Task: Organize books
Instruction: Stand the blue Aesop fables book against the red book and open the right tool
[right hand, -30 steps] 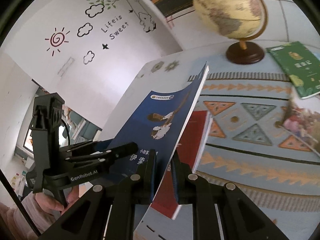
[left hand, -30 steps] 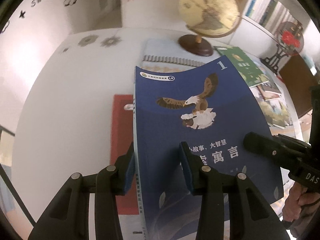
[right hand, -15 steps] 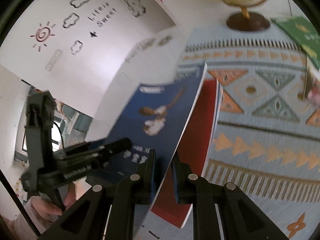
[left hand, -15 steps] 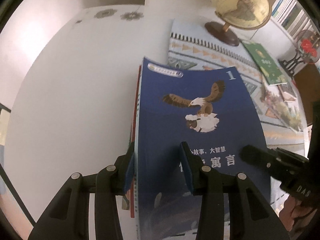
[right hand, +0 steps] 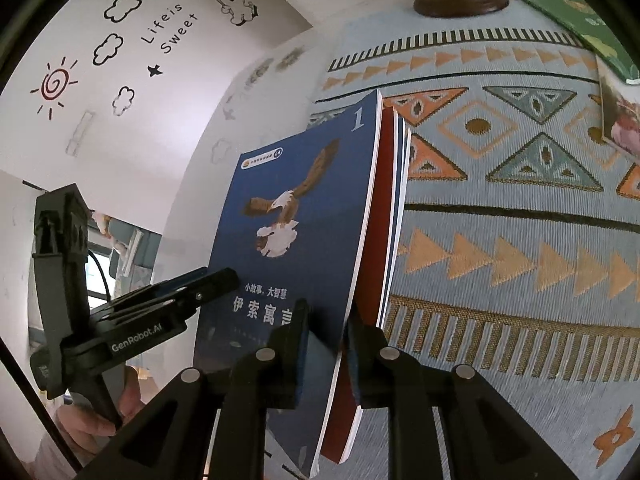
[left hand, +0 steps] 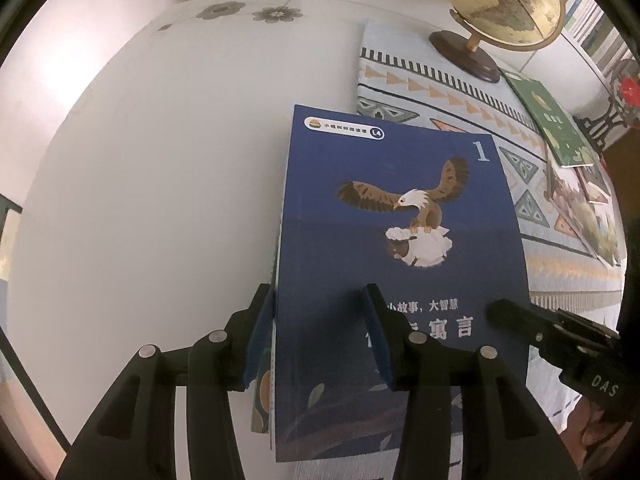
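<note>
A blue book (left hand: 400,200) with an eagle on its cover lies on a small stack, directly over a red book (right hand: 380,220). My left gripper (left hand: 318,292) straddles its spine side. One pad stands just off the spine and the other finger is over the cover, and the jaws are opening. In the right wrist view the left gripper (right hand: 216,278) reaches in from the left. My right gripper (right hand: 328,308) is shut on the blue book's (right hand: 296,208) right page edge, which is still slightly raised, and its jaws are starting to open. The right gripper (left hand: 496,308) shows at the cover's right.
The stack sits where the white table (left hand: 160,160) meets a patterned cloth (right hand: 520,200). A globe (left hand: 500,0) on a wooden foot stands at the back. Beside it a green book (left hand: 556,124) and a picture book (left hand: 580,208) lie on the cloth. A person's hand (right hand: 80,420) holds the left gripper.
Both grippers came down with the blue book. It went from tilted and bowed above the red book to lying nearly flat on the stack, covering the red book.
</note>
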Motion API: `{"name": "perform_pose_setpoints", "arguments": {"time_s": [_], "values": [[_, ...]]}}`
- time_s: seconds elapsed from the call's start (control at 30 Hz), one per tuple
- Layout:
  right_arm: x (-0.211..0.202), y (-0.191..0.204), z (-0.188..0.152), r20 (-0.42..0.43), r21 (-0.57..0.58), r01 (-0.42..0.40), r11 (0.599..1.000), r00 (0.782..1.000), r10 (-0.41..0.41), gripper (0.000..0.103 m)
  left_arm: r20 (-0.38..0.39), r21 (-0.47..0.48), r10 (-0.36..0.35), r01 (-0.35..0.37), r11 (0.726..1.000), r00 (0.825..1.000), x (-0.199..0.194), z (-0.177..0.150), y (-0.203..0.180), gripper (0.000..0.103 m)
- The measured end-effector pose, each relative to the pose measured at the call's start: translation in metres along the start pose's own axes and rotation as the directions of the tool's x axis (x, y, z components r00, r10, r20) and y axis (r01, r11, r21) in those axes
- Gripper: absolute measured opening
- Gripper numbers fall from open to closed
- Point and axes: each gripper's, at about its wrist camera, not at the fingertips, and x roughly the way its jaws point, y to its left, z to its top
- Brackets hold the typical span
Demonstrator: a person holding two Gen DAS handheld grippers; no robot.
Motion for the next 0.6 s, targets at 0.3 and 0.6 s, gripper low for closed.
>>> {"name": "perform_pose_setpoints", "arguments": {"time_s": [0.3,0.6], "values": [[-0.003,-0.007,0.001,-0.007,0.030,-0.012,0.999,1.000,0.012,0.018,-0.016,-0.006,0.024,-0.024,1.000,1.000,0.002,0.004,-0.002,0.046],[-0.011,-0.024,-0.002,-0.051,0.055,0.045,0.997,0.998,-0.042,0.018,-0.008,-0.019,0.105,-0.105,0.994,0.994,-0.003,0.006,-0.002,0.046]]}}
